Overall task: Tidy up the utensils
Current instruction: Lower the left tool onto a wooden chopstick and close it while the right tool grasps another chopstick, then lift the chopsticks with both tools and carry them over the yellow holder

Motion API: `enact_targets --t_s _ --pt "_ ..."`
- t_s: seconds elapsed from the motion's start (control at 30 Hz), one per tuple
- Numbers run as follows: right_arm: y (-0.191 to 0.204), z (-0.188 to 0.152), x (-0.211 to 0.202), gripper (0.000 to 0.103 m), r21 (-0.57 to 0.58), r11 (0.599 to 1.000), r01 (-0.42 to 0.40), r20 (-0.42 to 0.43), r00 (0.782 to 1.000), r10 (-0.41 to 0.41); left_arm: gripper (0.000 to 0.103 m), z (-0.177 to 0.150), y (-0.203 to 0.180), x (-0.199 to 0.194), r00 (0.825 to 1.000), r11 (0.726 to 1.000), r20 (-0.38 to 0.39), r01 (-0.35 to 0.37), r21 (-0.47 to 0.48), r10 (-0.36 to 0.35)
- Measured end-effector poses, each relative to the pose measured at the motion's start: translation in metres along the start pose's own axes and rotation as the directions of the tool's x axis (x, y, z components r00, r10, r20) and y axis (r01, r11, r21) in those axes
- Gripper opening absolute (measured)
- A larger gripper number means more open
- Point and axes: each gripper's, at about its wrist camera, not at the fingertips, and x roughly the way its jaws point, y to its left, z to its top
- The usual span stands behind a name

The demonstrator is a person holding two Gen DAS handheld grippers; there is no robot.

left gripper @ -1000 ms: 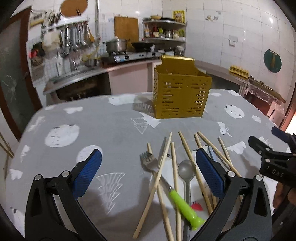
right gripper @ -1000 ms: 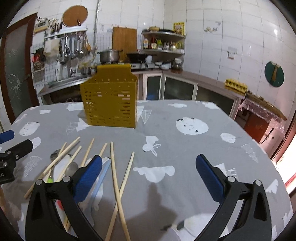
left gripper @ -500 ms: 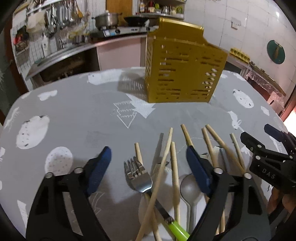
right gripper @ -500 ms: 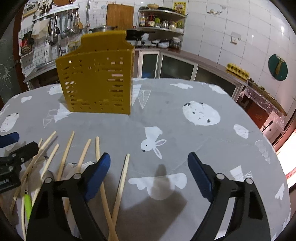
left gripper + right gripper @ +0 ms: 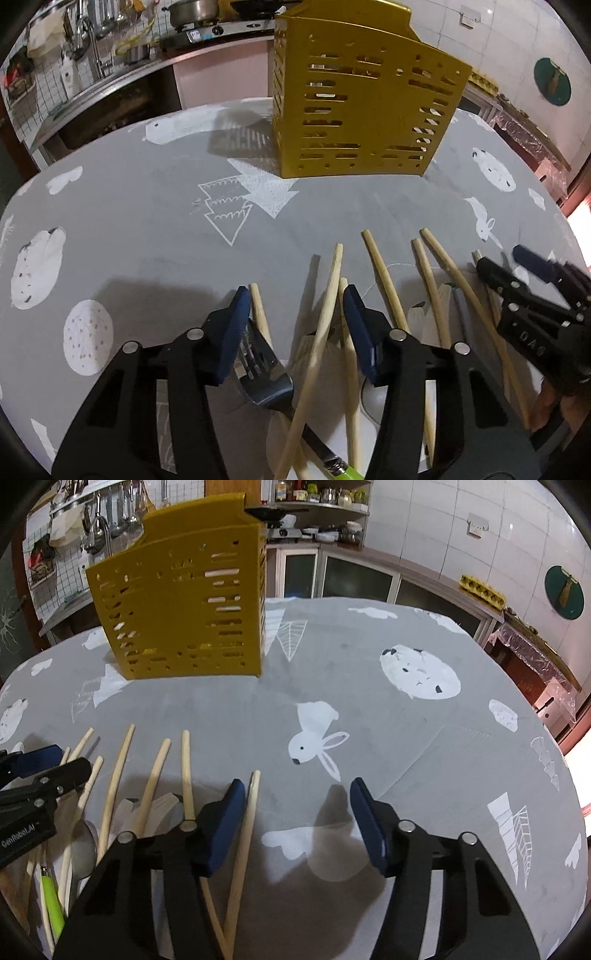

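Observation:
Several wooden chopsticks (image 5: 384,280) lie fanned on the grey tablecloth, together with a fork (image 5: 264,365) with a green handle (image 5: 51,904) and a spoon (image 5: 83,845). A yellow slotted utensil holder (image 5: 362,110) stands upright beyond them. My left gripper (image 5: 295,306) hangs low over the pile with its jaws closing. The fork head and two chopsticks lie between its pads, which press on nothing. My right gripper (image 5: 297,794) is closing too, with the rightmost chopstick (image 5: 247,819) just inside its left pad and untouched.
The round table's cloth (image 5: 424,738) has white animal and tree prints. Its right half holds nothing but the prints. Kitchen counters, a sink and shelves lie behind the holder (image 5: 184,609). The two grippers are close side by side over the pile.
Both grippers came forward and down toward the utensils and tilted more steeply. Both pairs of jaws narrowed from wide to about half open. Nothing on the table moved.

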Motion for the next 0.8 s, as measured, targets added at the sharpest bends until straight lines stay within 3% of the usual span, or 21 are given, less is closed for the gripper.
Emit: enact_targets --t_s 0.2,0.47,0.53,0.63,0.8 --pt "0.007 0.005 0.004 0.036 0.01 1.0 -0.023 -0.04 0.999 0.023 0.036 0.008 -0.003 0.003 1.0 1.0 -0.017 0.014 -0.009 -0.014" --pt "0.009 0.012 0.01 0.032 0.043 0.999 -0.032 -0.081 0.996 0.035 0.012 0.014 0.001 0.01 0.999 0.999 -0.04 -0.001 -0.036 0.0" --pt "0.011 0.014 0.011 0.018 0.047 0.998 -0.047 -0.083 0.995 0.051 0.005 0.016 0.006 0.012 0.999 0.998 -0.053 -0.002 -0.068 -0.002" --pt "0.01 0.017 0.013 0.006 0.055 0.996 -0.067 -0.084 0.994 0.072 0.004 0.018 0.012 0.013 0.998 0.995 -0.061 0.008 -0.101 -0.015" --pt "0.002 0.024 0.011 0.005 0.075 0.992 -0.1 -0.064 0.992 0.105 0.004 0.018 0.017 0.003 1.0 0.993 -0.025 -0.008 -0.12 0.005"
